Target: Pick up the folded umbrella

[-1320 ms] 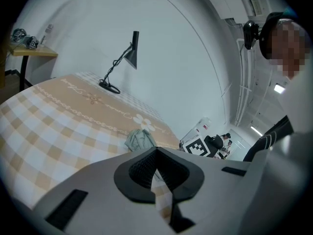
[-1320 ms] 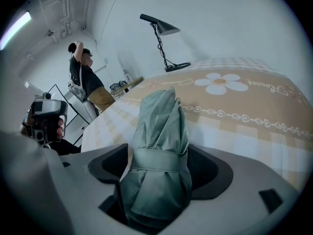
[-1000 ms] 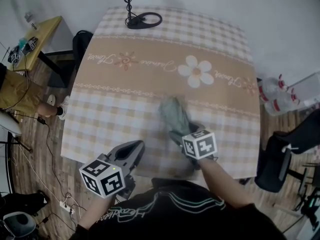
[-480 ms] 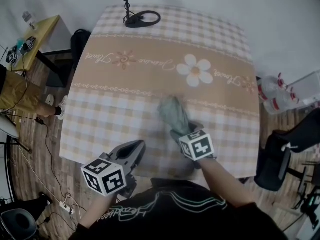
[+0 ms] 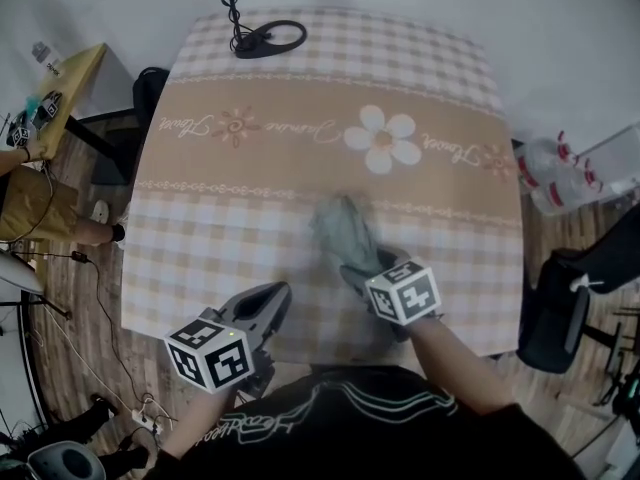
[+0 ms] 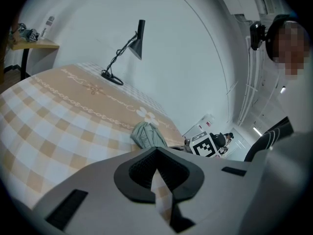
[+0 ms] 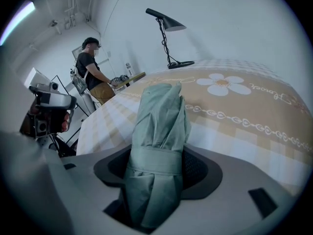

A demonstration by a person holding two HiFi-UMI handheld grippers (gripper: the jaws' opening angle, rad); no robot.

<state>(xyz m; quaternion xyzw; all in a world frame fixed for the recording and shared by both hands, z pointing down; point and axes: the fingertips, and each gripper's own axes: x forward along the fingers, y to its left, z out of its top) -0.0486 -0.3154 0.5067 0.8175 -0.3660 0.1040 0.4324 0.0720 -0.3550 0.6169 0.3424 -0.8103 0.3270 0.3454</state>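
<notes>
So the right hand-held gripper [image 5: 362,266] has just been closing its jaws. They were wider a second ago, and now they're snug against both sides of the folded umbrella [image 5: 340,226]. In the right gripper view the sage-green umbrella [image 7: 160,121] fills the whole gap, and the pads squeeze it right around its wrap strap. The hand itself hasn't really gone anywhere. The head view has drifted a bit, so the desk lamp [image 5: 268,38] base sits further left in it than before.

The umbrella is lying on the tabletop [image 5: 230,218], on the checked part of the cloth just below the tan band. Its free end points up toward the daisy print [image 5: 385,138], and the gripped end is nearer the person.

The left hand-held gripper [image 5: 268,298] hangs at the near edge of the tabletop, well apart from the umbrella. Its jaws are pulled together with nothing in them, and only a sliver of checked cloth shows through in the left gripper view.

Off to the side in the right gripper view, another person [image 7: 93,72] is standing at a small table.
</notes>
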